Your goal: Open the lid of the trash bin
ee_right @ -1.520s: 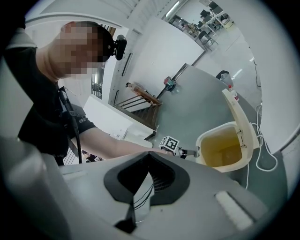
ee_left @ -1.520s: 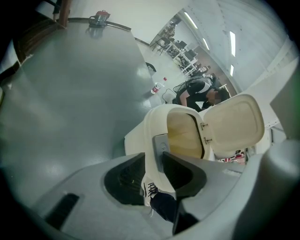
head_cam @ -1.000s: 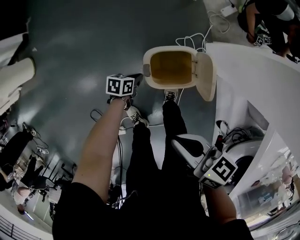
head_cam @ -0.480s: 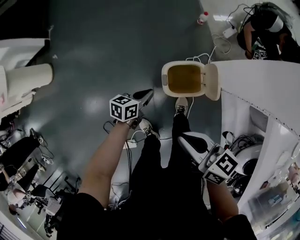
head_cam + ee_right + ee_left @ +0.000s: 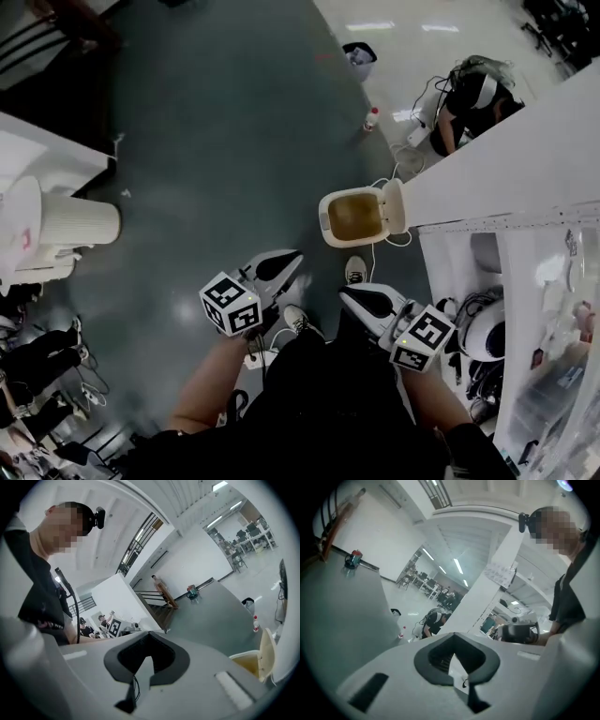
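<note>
the cream plastic trash bin (image 5: 349,217) stands on the grey-green glossy floor (image 5: 216,141), right against the corner of the long white counter (image 5: 511,164). its cream hinged lid (image 5: 395,206) is up, tipped back toward the counter, and the yellowish-brown inside of the bin is open to view. in the right gripper view the same bin (image 5: 247,663) sits at the lower right edge with the lid (image 5: 266,652) standing on end beside it.

neither gripper touches the bin. the left gripper (image 5: 284,262) hangs below and to the left of it, well apart, with its black-and-white marker cube (image 5: 230,305) toward the person. the left gripper view shows its jaws (image 5: 457,660) drawn together, with nothing between them. the right gripper (image 5: 354,294) is held just below the bin, near one pale sneaker (image 5: 354,270), with its own marker cube (image 5: 423,338) behind it. its jaws (image 5: 145,660) are likewise brought together and carry nothing. both grippers point roughly toward the bin.

a second pale sneaker (image 5: 298,320) shows between the two grippers, above the person's black trousers (image 5: 319,394).

farther off, a small clear bottle with a red cap (image 5: 372,119) stands on the floor beyond the bin, and a person in dark clothes (image 5: 466,101) crouches near the far end of the counter. a white ribbed cylinder (image 5: 77,222) sits at the left edge of the head view.
</note>
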`<state>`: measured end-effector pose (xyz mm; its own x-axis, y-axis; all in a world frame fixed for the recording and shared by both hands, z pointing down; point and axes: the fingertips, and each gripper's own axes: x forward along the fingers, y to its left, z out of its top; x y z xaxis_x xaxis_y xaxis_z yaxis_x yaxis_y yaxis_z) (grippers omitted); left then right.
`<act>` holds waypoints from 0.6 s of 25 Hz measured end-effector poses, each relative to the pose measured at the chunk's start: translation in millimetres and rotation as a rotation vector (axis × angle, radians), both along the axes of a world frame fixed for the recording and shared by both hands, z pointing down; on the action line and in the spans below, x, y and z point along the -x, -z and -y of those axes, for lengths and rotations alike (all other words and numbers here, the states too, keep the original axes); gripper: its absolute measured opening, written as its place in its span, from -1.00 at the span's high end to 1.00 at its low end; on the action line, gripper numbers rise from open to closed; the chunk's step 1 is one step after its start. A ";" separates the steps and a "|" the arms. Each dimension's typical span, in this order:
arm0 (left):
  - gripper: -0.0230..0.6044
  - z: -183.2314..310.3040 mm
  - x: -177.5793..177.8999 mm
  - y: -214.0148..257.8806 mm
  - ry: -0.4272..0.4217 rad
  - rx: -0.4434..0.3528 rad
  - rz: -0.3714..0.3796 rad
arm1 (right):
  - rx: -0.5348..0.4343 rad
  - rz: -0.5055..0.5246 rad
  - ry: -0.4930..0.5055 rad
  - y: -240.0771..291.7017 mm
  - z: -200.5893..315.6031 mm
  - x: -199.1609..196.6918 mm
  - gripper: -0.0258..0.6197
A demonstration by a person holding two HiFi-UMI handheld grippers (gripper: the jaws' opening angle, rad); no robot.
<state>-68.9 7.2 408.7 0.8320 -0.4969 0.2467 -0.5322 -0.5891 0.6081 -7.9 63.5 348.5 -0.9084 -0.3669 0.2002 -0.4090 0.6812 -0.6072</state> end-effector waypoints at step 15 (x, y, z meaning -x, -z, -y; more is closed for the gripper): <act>0.92 -116.3 36.5 140.5 0.005 -0.187 -0.117 | -0.197 0.032 0.018 100.8 -71.8 56.6 0.90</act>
<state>-105.5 123.6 268.2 0.8472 -0.5288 0.0518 -0.4672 -0.6949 0.5467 -64.5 135.2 247.7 -0.9201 -0.3795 0.0967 -0.3779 0.7955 -0.4737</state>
